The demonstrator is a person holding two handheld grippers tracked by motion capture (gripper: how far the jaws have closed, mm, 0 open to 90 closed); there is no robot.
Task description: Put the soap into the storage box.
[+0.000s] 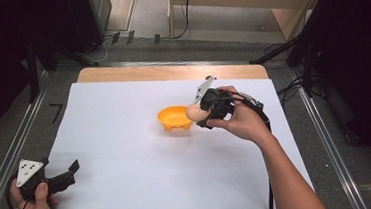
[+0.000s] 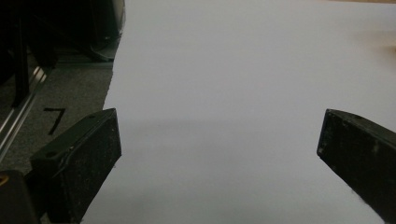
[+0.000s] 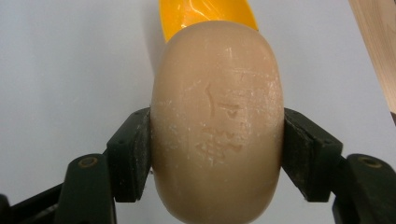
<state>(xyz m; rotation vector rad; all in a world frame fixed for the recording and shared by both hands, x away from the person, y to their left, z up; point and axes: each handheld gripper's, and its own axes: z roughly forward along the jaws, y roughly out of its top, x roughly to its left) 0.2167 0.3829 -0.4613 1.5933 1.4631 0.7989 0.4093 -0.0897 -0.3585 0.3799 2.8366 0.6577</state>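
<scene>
A: Left side first. State of the left gripper (image 1: 67, 175)?

B: Held low at the near left edge of the white sheet (image 1: 126, 139). Jaws spread wide, nothing between them; left gripper view shows bare sheet in the gap.

A: Centre of the table?

B: Orange bowl (image 1: 175, 118) standing on the sheet, a little beyond the middle.

A: And the right gripper (image 1: 200, 114)?

B: Clamped on a beige soap bar (image 1: 194, 113), one jaw pressed against each side. Right gripper view: the bar (image 3: 217, 121) has faint stamped marks on its face, not legible.

A: Soap position relative to the bowl?

B: At the bowl's right rim, held up off the sheet. Whether it touches the rim, cannot tell. In the right gripper view the bowl (image 3: 205, 13) shows just past the bar.
</scene>
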